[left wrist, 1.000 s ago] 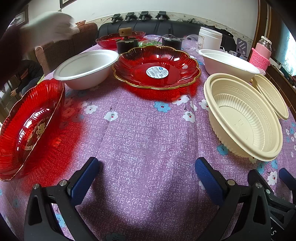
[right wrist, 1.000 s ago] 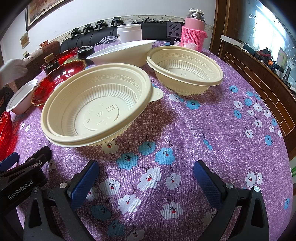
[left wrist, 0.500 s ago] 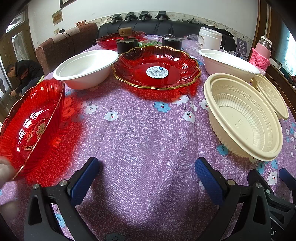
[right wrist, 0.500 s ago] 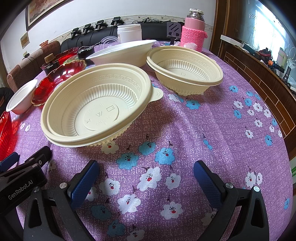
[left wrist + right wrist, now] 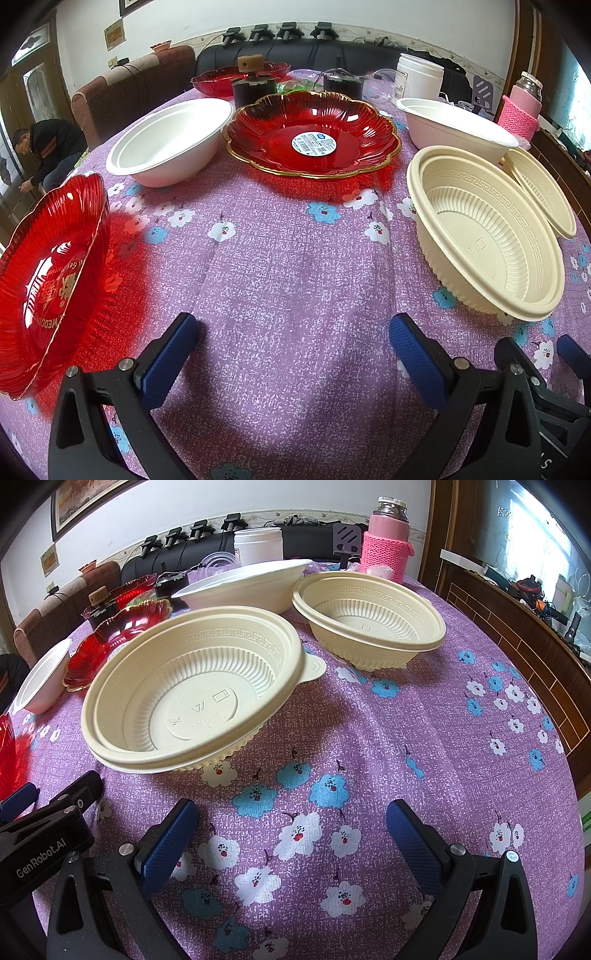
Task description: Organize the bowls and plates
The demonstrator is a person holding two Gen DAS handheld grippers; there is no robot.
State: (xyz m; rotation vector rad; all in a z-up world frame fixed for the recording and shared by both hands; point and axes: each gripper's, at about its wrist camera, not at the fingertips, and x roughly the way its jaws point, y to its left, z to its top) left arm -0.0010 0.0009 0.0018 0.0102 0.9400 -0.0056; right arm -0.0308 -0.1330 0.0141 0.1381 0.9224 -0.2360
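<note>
While both grippers hover low over the purple flowered tablecloth (image 5: 288, 280), neither holds anything: the left gripper (image 5: 293, 345) has its jaws wide apart over bare cloth, and the right gripper (image 5: 291, 829) likewise stands open and empty.

Take the gold-rimmed red plate (image 5: 314, 136), with its round sticker, as the landmark. Just left of it sits a white bowl (image 5: 170, 142), close to its rim but apart from it. Behind the plate stand a dark jar (image 5: 253, 88) and a second red dish (image 5: 218, 79). To its right lies another white bowl (image 5: 454, 127), and nearer the camera from that one a cream bowl (image 5: 484, 236) rests with a tab on its rim. A second cream bowl (image 5: 369, 620) sits beside it, farther right of the plate; whether their rims touch I cannot tell. Well left of the plate and nearer the camera, a red bowl (image 5: 48, 280) with gold lettering shows at the picture's edge. Far right of the plate stands a pink flask (image 5: 388, 542).
</note>
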